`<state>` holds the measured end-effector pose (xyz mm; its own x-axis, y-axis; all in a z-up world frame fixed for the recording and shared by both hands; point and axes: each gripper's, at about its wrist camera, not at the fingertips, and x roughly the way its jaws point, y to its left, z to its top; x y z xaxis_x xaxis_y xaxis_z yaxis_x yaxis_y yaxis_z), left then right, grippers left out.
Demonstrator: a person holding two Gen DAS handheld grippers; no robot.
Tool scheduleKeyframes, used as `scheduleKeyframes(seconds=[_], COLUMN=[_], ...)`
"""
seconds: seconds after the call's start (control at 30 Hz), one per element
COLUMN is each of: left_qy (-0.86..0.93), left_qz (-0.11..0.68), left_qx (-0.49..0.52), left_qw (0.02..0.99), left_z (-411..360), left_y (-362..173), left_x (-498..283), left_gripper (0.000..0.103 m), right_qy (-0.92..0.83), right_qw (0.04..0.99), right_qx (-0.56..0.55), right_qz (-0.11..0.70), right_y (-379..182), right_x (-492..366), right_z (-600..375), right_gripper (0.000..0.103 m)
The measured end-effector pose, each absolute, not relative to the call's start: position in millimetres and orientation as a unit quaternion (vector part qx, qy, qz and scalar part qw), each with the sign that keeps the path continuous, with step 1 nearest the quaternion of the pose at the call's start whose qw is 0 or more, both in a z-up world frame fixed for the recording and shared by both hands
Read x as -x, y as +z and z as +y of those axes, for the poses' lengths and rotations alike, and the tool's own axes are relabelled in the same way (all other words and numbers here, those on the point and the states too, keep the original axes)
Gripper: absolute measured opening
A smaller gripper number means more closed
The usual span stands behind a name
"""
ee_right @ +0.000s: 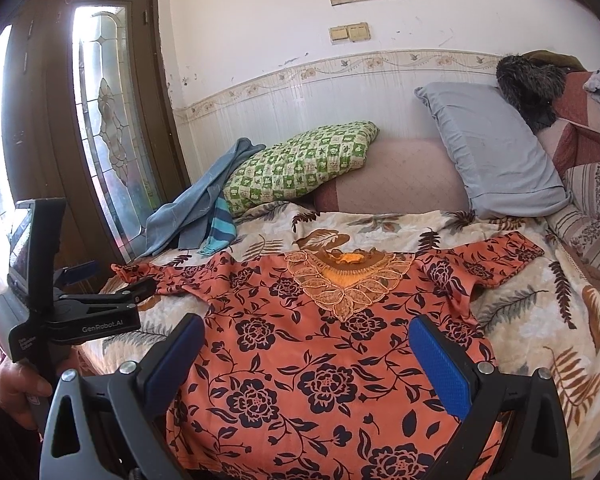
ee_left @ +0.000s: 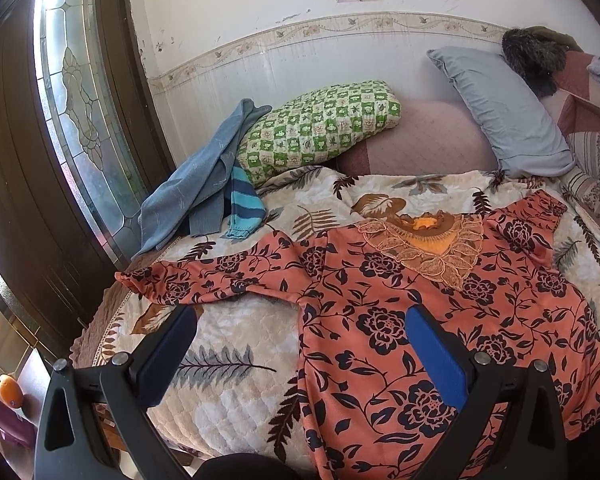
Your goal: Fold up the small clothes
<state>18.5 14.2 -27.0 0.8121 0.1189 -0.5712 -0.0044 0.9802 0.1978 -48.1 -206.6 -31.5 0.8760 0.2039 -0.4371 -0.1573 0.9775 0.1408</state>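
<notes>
Nearest, we hold the left tool [ee_left: 300, 344] and right tool [ee_right: 308, 352] spread and empty above the orange floral blouse [ee_right: 320, 360], lying flat on the bed [ee_right: 540, 344]; thin, limp, probably slippery, best pinched at sleeve cuff [ee_left: 132, 280] or hem.

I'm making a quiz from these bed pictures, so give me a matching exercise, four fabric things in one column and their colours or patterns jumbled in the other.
Things:
1. blouse
2. upright pillow
3. small pillow
4. bedspread

Looks:
A. green and white checks
B. cream with brown and grey leaves
C. orange with dark flowers
D. plain grey-blue

Pairs: 1-C, 2-D, 3-A, 4-B
</notes>
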Motion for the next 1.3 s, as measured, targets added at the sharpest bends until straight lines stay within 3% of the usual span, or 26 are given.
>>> scheduleKeyframes(seconds=[1.3], left_qy=[0.020], left_qz=[0.316], left_qx=[-0.106], left_qw=[0.943], left_z=[-1], left_y=[-29], left_x=[-29], left_gripper=[0.103], right_qy=[0.053], right_qw=[0.959], right_qx=[-0.103], right_qz=[0.260], right_y=[-42], right_x=[20], right_z=[-249], right_gripper=[0.103])
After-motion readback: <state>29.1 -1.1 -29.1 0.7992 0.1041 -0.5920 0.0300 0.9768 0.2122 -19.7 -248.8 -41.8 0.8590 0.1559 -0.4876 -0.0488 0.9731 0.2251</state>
